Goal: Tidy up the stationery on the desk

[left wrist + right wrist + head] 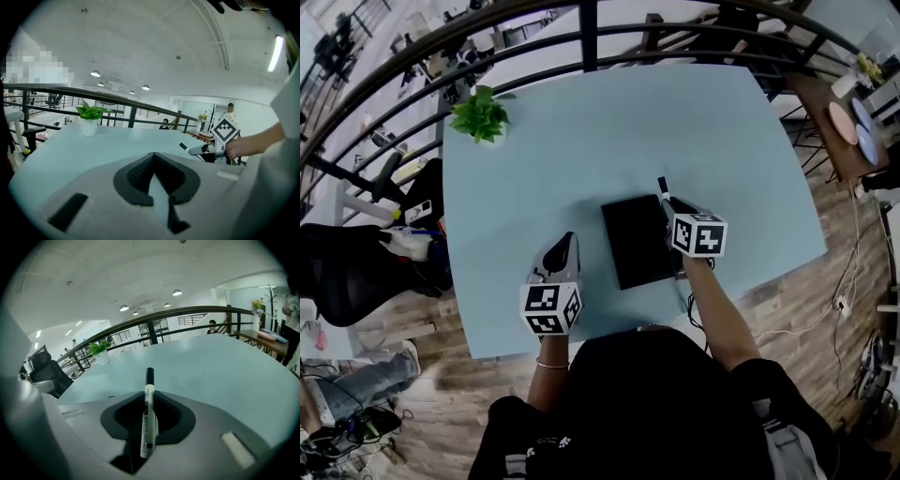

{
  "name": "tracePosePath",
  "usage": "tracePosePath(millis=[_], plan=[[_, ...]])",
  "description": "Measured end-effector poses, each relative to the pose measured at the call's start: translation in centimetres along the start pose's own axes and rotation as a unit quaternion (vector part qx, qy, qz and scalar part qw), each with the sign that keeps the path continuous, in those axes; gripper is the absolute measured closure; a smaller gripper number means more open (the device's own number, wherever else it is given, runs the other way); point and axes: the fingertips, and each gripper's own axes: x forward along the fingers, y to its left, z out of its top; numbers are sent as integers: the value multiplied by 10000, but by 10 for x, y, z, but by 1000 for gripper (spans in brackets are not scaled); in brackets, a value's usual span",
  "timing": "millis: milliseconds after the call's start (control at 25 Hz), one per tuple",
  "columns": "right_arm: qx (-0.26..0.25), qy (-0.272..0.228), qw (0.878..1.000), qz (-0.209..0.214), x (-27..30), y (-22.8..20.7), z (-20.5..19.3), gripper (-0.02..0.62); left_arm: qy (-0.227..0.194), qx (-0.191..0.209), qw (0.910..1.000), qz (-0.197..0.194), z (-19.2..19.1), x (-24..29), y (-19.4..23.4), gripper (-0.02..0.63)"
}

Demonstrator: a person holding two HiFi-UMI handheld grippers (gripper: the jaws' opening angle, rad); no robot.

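A white marker (663, 191) with a black cap is clamped lengthwise in my right gripper (669, 212), cap end pointing away over the table. In the right gripper view the marker (148, 414) runs up the middle of the jaws of the right gripper (149, 404), held above the table. A flat black rectangular case (636, 242) lies on the table just left of and below that gripper. My left gripper (564, 246) hovers left of the case, shut with nothing in it. Seen from the left gripper view, the left gripper (157, 172) has its jaws together, and the right gripper (206, 150) and marker tip show at right.
The light blue table (581, 150) carries a small potted plant (480, 116) at its far left corner. A dark railing (581, 37) runs behind it. An office chair (356, 267) and clutter stand at the left, and a wooden table (834, 122) at the far right.
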Motion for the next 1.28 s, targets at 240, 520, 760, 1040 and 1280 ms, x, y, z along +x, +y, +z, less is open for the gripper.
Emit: tracePosePath(millis=[240, 520, 760, 1040, 1280], plan=[[81, 223, 9997, -40, -17, -25, -29, 523, 36, -9, 10000, 21, -2, 3, -20, 611], [73, 469, 9989, 15, -18, -27, -52, 523, 94, -28, 9999, 48, -10, 0, -35, 611], [152, 700, 9974, 69, -12, -29, -73, 523, 113, -48, 9999, 94, -12, -3, -38, 611], [103, 847, 9963, 90, -10, -29, -78, 523, 113, -59, 9998, 122, -13, -4, -39, 611], [309, 849, 9953, 345, -9, -26, -78, 522, 123, -90, 9998, 130, -16, -4, -40, 611]])
